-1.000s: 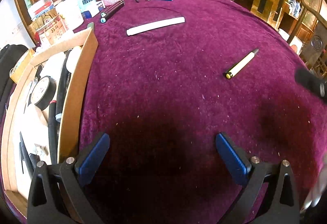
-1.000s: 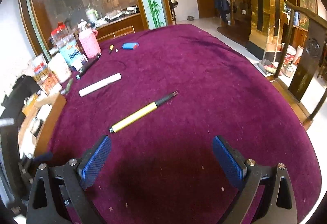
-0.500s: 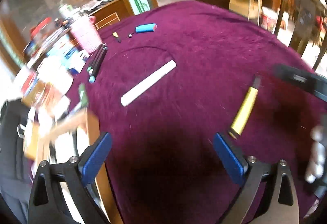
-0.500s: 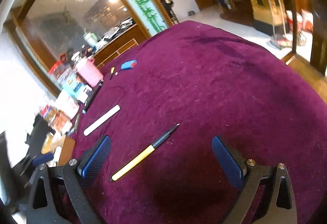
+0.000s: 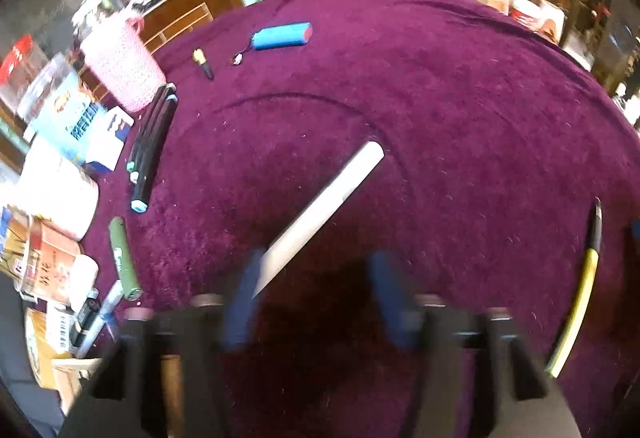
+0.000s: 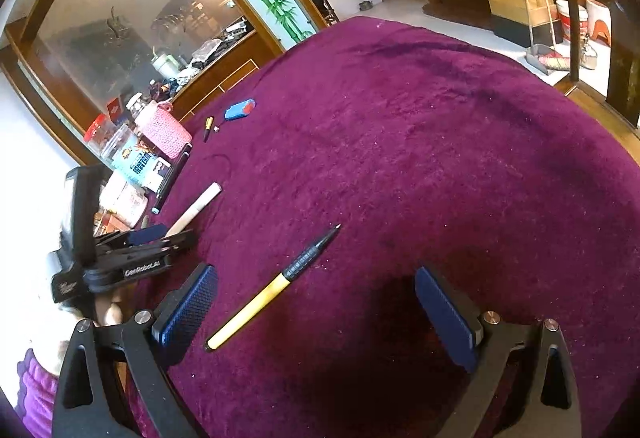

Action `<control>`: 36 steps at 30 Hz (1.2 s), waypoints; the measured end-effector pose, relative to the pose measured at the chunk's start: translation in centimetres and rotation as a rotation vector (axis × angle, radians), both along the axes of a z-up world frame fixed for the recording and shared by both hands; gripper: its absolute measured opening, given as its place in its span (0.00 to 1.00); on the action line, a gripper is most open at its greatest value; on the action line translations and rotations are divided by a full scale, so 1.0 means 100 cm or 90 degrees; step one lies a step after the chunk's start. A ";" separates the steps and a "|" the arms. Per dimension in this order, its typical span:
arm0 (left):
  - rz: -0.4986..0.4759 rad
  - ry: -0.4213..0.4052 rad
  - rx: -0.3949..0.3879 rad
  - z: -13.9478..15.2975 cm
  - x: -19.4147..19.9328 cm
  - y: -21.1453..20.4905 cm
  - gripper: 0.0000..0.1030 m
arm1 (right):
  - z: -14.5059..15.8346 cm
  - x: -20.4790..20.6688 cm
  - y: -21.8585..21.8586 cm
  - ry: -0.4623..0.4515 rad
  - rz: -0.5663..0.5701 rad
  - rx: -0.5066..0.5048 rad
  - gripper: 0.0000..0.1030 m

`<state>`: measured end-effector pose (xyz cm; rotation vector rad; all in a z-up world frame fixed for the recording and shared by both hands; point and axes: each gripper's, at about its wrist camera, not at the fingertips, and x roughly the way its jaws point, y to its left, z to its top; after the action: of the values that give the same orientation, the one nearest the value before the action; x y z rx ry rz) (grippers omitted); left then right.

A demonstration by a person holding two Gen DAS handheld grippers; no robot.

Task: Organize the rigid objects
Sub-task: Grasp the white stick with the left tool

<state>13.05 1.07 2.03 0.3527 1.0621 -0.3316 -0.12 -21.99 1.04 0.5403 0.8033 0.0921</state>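
Note:
A long white stick (image 5: 320,214) lies on the purple cloth; its near end sits between the blurred blue fingers of my left gripper (image 5: 312,298), which is open and narrower than before. The stick (image 6: 194,208) and the left gripper (image 6: 160,238) also show in the right wrist view. A yellow and black pen (image 6: 276,286) lies just ahead of my open, empty right gripper (image 6: 316,314); it also shows at the right edge of the left wrist view (image 5: 578,302).
Black markers (image 5: 150,150), a green tube (image 5: 124,258), a blue case (image 5: 282,35) and a small yellow-black piece (image 5: 203,63) lie on the cloth. A pink basket (image 5: 120,70), boxes and jars (image 5: 60,142) crowd the left edge.
My left gripper moved forward from the cardboard box to the white stick and its jaws narrowed around the stick's end. My right gripper came closer to the yellow pen.

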 end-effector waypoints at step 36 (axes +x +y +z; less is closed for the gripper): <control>0.034 -0.012 -0.095 0.000 -0.012 -0.011 0.11 | -0.002 0.001 0.005 0.000 0.010 -0.029 0.99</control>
<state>11.81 0.02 2.05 0.1932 1.0191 -0.3566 0.00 -21.50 0.86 0.4920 0.8075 0.0878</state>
